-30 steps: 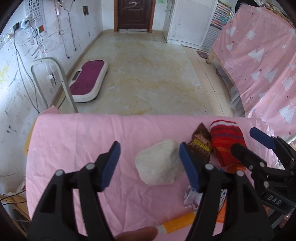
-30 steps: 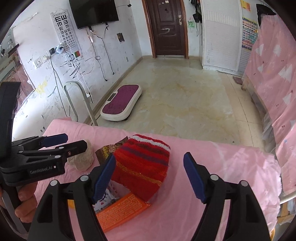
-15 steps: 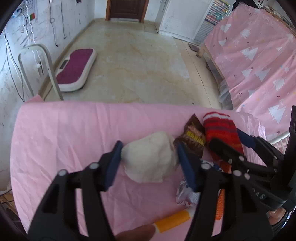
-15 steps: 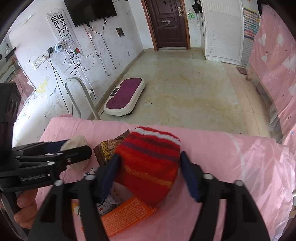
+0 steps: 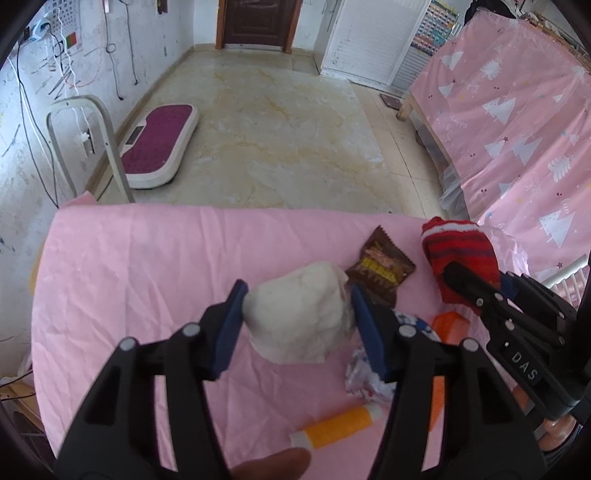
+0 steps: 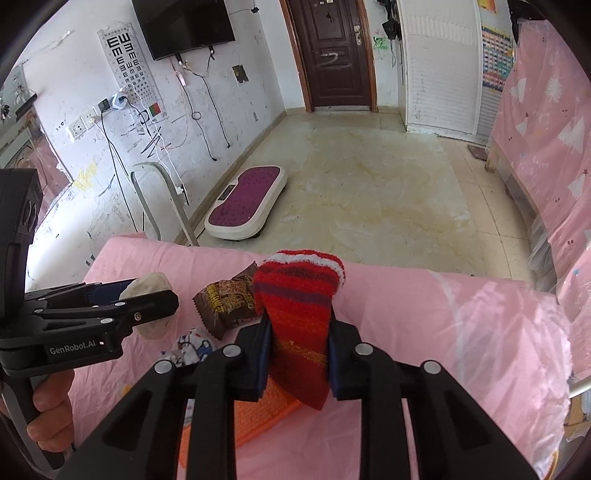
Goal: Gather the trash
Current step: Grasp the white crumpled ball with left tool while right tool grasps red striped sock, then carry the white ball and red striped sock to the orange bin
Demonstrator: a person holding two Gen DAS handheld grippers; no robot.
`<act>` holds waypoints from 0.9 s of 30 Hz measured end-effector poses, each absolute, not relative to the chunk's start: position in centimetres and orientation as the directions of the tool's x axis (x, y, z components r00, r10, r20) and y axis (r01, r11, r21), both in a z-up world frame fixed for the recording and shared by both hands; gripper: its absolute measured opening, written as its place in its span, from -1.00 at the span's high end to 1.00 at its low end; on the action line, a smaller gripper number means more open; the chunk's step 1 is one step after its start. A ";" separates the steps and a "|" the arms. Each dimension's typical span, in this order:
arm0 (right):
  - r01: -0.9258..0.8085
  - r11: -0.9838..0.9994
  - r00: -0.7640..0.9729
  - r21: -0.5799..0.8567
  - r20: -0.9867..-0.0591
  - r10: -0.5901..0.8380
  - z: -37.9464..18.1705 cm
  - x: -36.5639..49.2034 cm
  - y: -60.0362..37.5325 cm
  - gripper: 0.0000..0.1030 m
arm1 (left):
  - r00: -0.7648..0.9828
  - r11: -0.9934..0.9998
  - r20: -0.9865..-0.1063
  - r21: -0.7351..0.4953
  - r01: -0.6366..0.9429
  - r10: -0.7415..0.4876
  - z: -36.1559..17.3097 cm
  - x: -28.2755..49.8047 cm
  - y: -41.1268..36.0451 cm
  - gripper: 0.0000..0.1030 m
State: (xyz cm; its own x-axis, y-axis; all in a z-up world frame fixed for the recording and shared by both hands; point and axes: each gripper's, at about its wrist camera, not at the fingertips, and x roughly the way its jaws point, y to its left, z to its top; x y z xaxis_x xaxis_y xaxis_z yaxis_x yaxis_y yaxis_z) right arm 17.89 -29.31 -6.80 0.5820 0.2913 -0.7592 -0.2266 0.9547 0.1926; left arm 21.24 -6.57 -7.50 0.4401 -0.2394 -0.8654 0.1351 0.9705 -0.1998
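My left gripper [image 5: 295, 314]: blue pads set against both sides of a crumpled white tissue wad [image 5: 301, 314], which sits on the pink tablecloth [image 5: 129, 277]; jaws about half spread, just closed in onto the wad. Wad also seen from the right wrist cam [image 6: 149, 286], partly hidden behind the left gripper's [image 6: 147, 295] fingers.

My right gripper [image 6: 295, 354]: jaws just closed, nearly together, pinching a red striped knit sock [image 6: 299, 314] at mid-length; white cuff stands up beyond the pads, toe end hangs below them. In the left view the sock [image 5: 458, 254] is at the far right w/ the right gripper [image 5: 476, 284] clamped on it.

Near items, btw. the two grippers: orange flat packet [image 6: 255, 417] under the right gripper's fingers; crumpled silver/white wrapper w/ blue print [image 5: 369, 376]; orange-and-white tube [image 5: 340, 424] lying nearest the camera in the left view.

Mid: brown snack wrapper [image 5: 380, 266] just beyond the tissue wad, beside the sock, apart from both pads.

Far: tiled floor [image 5: 295, 129], purple-topped vibration plate [image 6: 247, 206] by the wall, eye chart [image 6: 129, 62], TV [image 6: 184, 26], dark door [image 6: 336, 55]. No trash container shows in either view.
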 end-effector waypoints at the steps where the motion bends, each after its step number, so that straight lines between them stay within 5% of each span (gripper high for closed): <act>1: -0.224 0.956 0.589 0.192 -0.754 0.290 -6.4 17.5 -29.6 0.73 | 0.447 0.971 -0.862 -0.197 0.137 -0.238 -7.1 20.9 -6.7 -0.07; 27: -0.044 0.979 0.755 0.197 -0.636 0.162 -1.1 4.3 -42.0 0.73 | 0.556 0.943 -0.786 -0.100 0.317 -0.270 0.5 9.8 -17.2 -0.07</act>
